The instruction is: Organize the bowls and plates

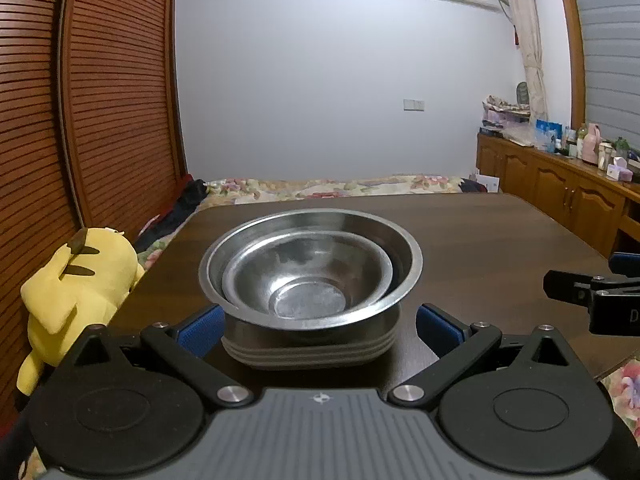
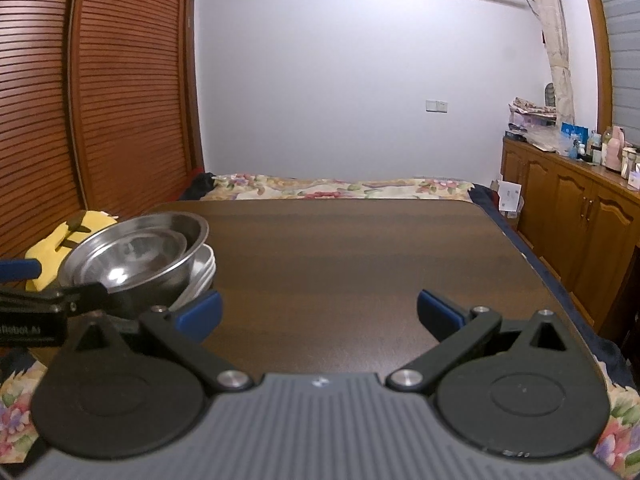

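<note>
Bowls and plates sit gathered in one stack on the left part of the dark wooden table (image 2: 360,260): a small steel bowl (image 1: 306,276) nests inside a larger steel bowl (image 1: 404,268), and that pair rests on a pile of grey plates (image 1: 308,350) whose stacked rims show as bands beneath. Just off the table's left edge, a yellow plush toy (image 1: 76,284) leans by the slatted wardrobe doors (image 1: 100,100). Moving right, the left gripper (image 1: 318,326) faces the stack head-on with its jaws spread wide, one blue pad (image 1: 202,328) on each side of the plate pile; they look clear of it, though contact at the sides cannot be ruled out, and nothing is grasped. Further right, the right gripper (image 2: 318,312) hovers over bare tabletop, well apart from the stack, its jaws likewise released and holding nothing. Beyond the table lie a floral bedspread (image 2: 340,186) and, along the right wall, a wooden cabinet (image 2: 572,232) cluttered with bottles and boxes. Judging by how things lie, the sorting seems essentially finished: all the dishes in view are nested by size in a single pile, and no loose bowl or plate shows elsewhere on the table. What may remain is only a final nudge to square the stack, or drawing both grippers away.
</note>
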